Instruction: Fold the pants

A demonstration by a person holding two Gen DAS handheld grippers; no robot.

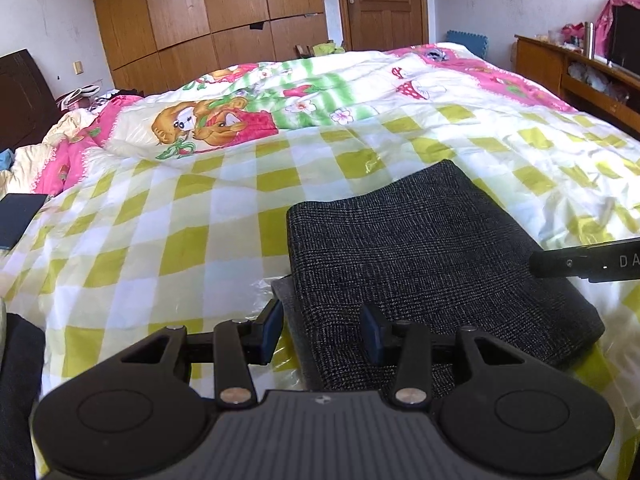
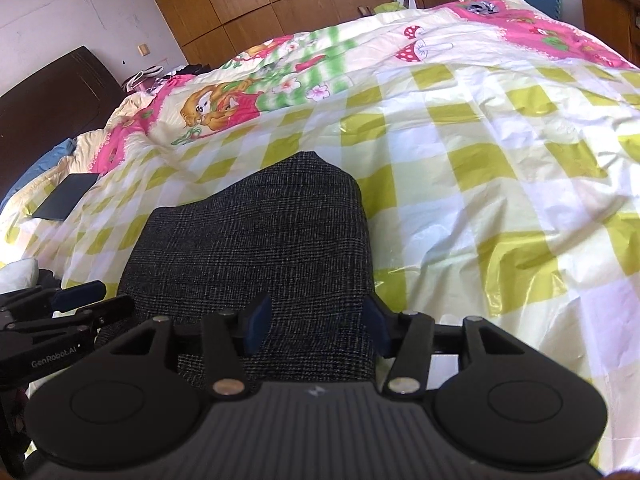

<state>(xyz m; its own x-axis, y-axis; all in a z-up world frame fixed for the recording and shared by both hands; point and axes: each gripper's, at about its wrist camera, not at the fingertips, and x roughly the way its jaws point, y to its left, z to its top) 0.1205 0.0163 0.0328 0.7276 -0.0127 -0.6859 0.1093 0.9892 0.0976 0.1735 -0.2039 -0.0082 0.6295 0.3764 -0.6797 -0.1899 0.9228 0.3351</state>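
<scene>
The bed point(image 1: 248, 216) fills both views, spread with a glossy green-and-white checked sheet point(image 2: 480, 184), and a cartoon-print quilt point(image 1: 280, 100) lies bunched toward its far side. On the checked sheet, at the near edge of the bed, lie the pants point(image 1: 420, 248): dark grey, finely checked, already doubled into a thick oblong with rounded folded edges at the far end and sides. A thin lower layer peeps out at the near left corner in the left view.

The left tongs point(image 1: 322, 334) are released, empty, and straddle the near left edge of the pants, one pad over the sheet and one over the cloth. The right tongs point(image 2: 316, 326) are likewise spread wide and empty, over the near right part of the pants.

By the look of it the folding is far along, perhaps at the point of a last fold or of tidying the bundle. If another fold is wanted, each pair of tongs would need to close on a near corner, catching every layer including the stray lower one, then carry the near edge over to the far edge evenly. The slick sheet may let the bundle slide.

A dark flat slab point(image 1: 20, 218), perhaps a phone or tablet, lies far left.
</scene>
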